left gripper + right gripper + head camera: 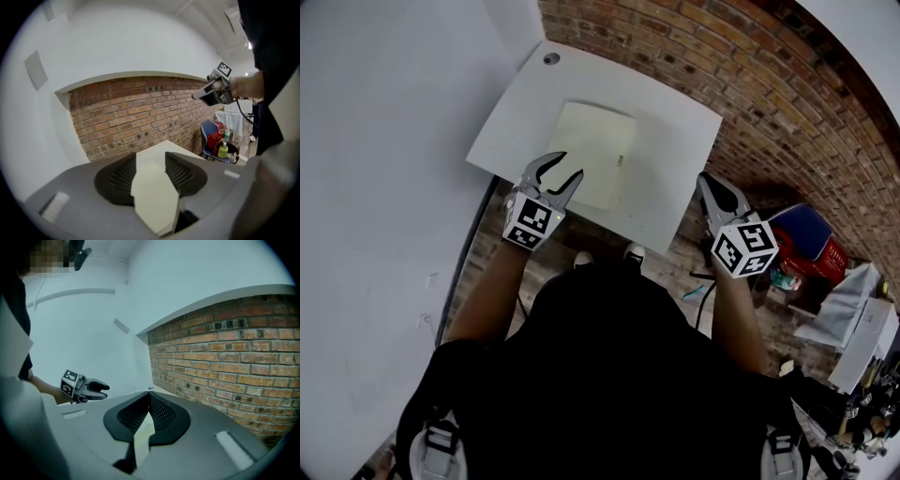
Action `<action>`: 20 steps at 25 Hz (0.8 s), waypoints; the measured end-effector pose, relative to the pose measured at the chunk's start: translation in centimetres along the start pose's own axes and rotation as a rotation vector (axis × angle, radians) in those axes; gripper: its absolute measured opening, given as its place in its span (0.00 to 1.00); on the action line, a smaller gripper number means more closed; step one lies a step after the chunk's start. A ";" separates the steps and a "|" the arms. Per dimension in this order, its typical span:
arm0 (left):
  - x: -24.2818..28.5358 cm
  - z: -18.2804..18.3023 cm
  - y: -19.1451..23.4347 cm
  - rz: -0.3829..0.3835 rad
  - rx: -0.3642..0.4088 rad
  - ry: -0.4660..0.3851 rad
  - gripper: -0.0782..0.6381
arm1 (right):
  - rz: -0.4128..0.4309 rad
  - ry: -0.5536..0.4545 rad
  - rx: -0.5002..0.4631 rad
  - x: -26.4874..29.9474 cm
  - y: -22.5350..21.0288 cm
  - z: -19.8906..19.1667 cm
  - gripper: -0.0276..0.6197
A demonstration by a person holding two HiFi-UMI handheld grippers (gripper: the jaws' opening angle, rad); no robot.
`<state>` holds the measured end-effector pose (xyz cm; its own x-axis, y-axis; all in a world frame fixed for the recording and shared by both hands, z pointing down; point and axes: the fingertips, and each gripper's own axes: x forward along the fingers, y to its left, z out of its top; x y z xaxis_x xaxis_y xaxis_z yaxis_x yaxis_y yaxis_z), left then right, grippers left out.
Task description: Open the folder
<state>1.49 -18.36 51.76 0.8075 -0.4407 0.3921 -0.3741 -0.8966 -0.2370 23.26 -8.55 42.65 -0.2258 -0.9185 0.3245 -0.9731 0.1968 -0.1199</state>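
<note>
A square white counter (pixel 675 141) fills the corner where a plain white wall (pixel 384 112) meets a red brick wall (pixel 787 103). From the head view, a pale cream cardboard folder (pixel 595 155) lies flat and closed in the middle of it. The grey left tongs (pixel 555 183), with their black-and-white marker cube, reach over the folder's near left edge with the jaws clearly apart, probably lined up to catch the cover. The matching right tongs (pixel 717 202) hang just off the counter's near right edge, away from the folder, seemingly waiting their turn. In the left gripper view, the left tongs (pixel 151 157) stand partly open. The folder (pixel 154 197) shows in the gap but neither pad presses on it, so nothing is gripped yet, and the right tongs (pixel 197 95) float far off. In the right gripper view, the right tongs (pixel 149 397) have their tips together and hold nothing. The left tongs (pixel 107 391) are seen open across the counter.
</note>
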 end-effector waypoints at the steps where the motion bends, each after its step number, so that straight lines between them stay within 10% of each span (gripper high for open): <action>1: 0.2 -0.7 -0.3 0.003 0.016 0.020 0.34 | 0.000 0.001 -0.001 0.0 0.0 0.0 0.05; 20: 3.9 -8.9 -5.4 -0.064 0.144 0.206 0.52 | 0.002 0.026 0.004 -0.7 -0.9 -1.5 0.05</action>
<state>2.65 -15.66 62.49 0.7117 -0.3964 0.5800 -0.2446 -0.9138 -0.3244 24.21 -7.52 43.94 -0.2288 -0.9088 0.3490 -0.9725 0.1971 -0.1244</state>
